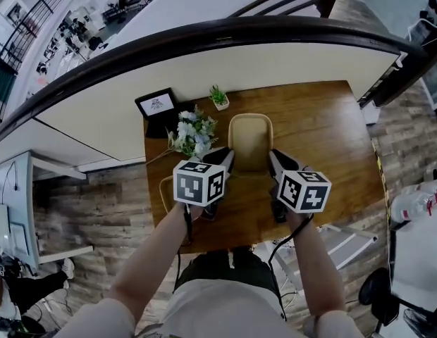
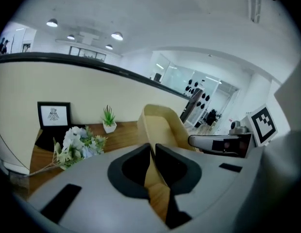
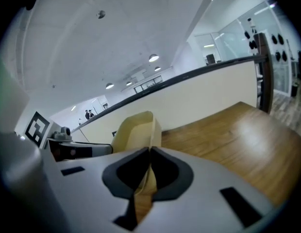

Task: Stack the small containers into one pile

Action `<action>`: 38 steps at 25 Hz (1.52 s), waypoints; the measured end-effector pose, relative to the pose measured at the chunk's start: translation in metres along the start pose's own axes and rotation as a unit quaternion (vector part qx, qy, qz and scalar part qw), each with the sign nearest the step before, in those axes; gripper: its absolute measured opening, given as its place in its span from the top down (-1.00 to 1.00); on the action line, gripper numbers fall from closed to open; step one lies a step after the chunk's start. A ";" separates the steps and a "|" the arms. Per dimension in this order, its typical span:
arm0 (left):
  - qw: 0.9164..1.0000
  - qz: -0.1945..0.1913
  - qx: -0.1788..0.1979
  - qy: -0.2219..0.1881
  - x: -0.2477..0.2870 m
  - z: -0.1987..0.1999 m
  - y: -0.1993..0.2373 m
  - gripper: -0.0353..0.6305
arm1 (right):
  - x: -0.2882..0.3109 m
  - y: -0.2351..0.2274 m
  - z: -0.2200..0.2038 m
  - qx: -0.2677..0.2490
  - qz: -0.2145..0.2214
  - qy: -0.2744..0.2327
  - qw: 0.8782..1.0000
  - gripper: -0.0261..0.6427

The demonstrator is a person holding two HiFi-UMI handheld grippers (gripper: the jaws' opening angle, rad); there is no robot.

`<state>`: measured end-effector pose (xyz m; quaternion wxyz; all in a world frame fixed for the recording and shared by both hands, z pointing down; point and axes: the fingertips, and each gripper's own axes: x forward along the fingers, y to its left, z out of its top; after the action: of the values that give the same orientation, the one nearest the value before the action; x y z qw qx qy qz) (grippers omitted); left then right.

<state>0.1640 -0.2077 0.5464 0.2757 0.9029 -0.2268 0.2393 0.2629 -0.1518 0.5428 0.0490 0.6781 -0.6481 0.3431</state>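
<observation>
Two grippers are sharing one load. The left gripper [image 2: 153, 154] is pinching the left wall of a beige container [image 1: 250, 136], its dark pads closed tight on the thin edge. The right gripper [image 3: 149, 155] is clamping the opposite wall in the same way, with nothing but that wall between its jaws. The container is hanging between the two claws, its open tub stretching out ahead of both sets of jaws, and it is being held up over the wooden table [image 1: 324, 125].

Ahead of the left claw and off to its left, a bunch of white and pale blue flowers [image 1: 192, 134] is lying on the table. Beyond the flowers, further from that claw, a black-framed picture [image 1: 156, 104] is leaning near the table's far edge. A small potted plant [image 1: 218, 97] is standing just right of the picture, almost straight ahead of the left claw. To the right of the right claw, bare wood is showing. Past the far edge, a cream partition with a dark rail [image 1: 204, 69] is curving across ahead of both claws.
</observation>
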 end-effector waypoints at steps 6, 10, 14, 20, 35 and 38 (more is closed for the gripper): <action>0.999 -0.010 0.019 -0.043 -0.059 0.037 -0.032 0.78 | -0.060 0.047 0.045 -0.013 0.019 -0.050 0.998 0.85; 0.997 -0.014 0.038 -0.070 -0.097 0.050 -0.052 0.78 | -0.096 0.074 0.060 -0.009 0.039 -0.069 0.997 0.86; 0.995 -0.025 0.037 -0.088 -0.127 0.055 -0.067 0.78 | -0.119 0.089 0.062 -0.026 0.046 -0.075 0.996 0.86; 0.995 -0.018 0.039 -0.091 -0.151 0.043 -0.076 0.78 | -0.138 0.107 0.054 -0.046 0.057 -0.073 0.995 0.86; 0.995 0.049 -0.006 -0.087 -0.186 0.019 -0.022 0.77 | -0.092 0.155 0.033 -0.062 0.118 -0.019 0.991 0.86; 0.994 0.071 -0.023 -0.082 -0.195 0.006 -0.001 0.77 | -0.071 0.171 0.019 -0.079 0.127 0.004 0.989 0.86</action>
<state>0.0133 -0.1565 0.4333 0.2590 0.8945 -0.3178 0.1784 0.1195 -0.1275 0.4262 0.0607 0.5826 -0.7540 0.2974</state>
